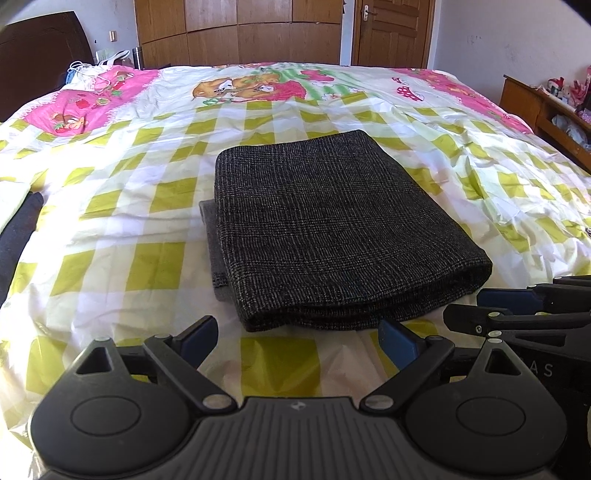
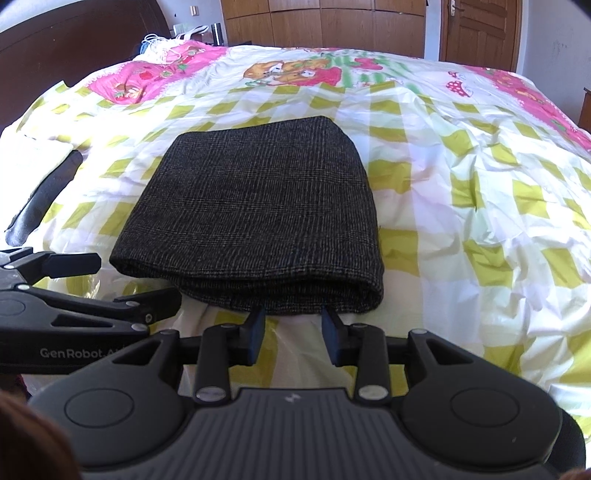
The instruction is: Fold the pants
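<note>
Ahead of the left gripper (image 1: 299, 338), spread wide and empty, the folded pants (image 1: 332, 229) lie mid-bed (image 1: 110, 229), while the right gripper (image 2: 293, 332), narrowly parted, holds nothing at the pants' (image 2: 255, 206) near fold.

A bed (image 1: 122, 236) fills both views, covered by a wrinkled sheet (image 1: 461, 155) of white and yellow-green checks. Its far end carries pink panels (image 1: 74, 107) with strawberries, a cartoon animal print (image 1: 236, 88) and red spotted mushrooms (image 1: 408, 92). A dark headboard (image 1: 40, 55) stands at the far left, with white cords (image 1: 83, 70) lying near it. Behind the bed runs a wooden wardrobe (image 1: 236, 31), and to its right a wooden door (image 1: 391, 31) with a metal handle. A wooden shelf unit (image 1: 543, 107) holding small colourful items stands at the right edge.
</note>
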Action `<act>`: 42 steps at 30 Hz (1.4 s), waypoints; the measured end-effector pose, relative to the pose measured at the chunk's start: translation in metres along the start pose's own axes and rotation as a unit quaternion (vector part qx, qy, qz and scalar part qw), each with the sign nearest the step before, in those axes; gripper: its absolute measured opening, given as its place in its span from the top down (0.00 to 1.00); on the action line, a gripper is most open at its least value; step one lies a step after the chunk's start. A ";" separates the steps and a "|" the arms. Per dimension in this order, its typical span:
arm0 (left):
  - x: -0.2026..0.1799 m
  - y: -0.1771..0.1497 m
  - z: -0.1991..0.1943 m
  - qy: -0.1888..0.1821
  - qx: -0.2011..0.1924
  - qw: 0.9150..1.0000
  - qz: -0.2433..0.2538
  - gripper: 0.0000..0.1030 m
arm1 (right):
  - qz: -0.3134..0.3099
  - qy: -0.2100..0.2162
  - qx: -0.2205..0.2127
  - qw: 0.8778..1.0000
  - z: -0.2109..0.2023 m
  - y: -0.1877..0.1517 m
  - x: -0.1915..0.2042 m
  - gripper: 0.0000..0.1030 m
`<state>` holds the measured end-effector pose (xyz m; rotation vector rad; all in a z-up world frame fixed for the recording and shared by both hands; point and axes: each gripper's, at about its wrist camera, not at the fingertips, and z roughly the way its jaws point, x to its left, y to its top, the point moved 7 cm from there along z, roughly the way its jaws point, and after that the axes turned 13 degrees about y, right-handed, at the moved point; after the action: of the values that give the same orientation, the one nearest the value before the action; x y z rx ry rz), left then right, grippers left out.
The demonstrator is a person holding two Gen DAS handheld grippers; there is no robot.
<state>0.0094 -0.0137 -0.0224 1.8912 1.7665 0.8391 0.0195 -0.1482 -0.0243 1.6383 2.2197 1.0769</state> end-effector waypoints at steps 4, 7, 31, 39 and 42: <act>0.000 -0.001 0.001 -0.002 0.005 1.000 -0.002 0.00 | 0.002 0.001 0.000 1.000 -0.001 -0.001 0.000 0.66; -0.002 -0.003 0.003 -0.004 0.010 1.000 -0.001 0.00 | 0.005 0.001 0.004 1.000 -0.001 -0.002 0.000 0.66; -0.002 -0.004 0.008 0.019 0.020 1.000 0.004 0.00 | 0.022 0.007 0.015 1.000 0.002 -0.008 -0.002 0.66; -0.002 -0.005 0.007 0.020 0.019 1.000 0.006 0.00 | 0.023 0.007 0.015 1.000 0.003 -0.009 -0.002 0.66; -0.003 -0.004 0.008 0.020 0.019 1.000 0.006 0.00 | 0.022 0.007 0.015 1.000 0.003 -0.009 -0.002 0.66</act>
<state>0.0114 -0.0152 -0.0313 1.9244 1.8077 0.8588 0.0150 -0.1496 -0.0326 1.7056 2.2295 1.0740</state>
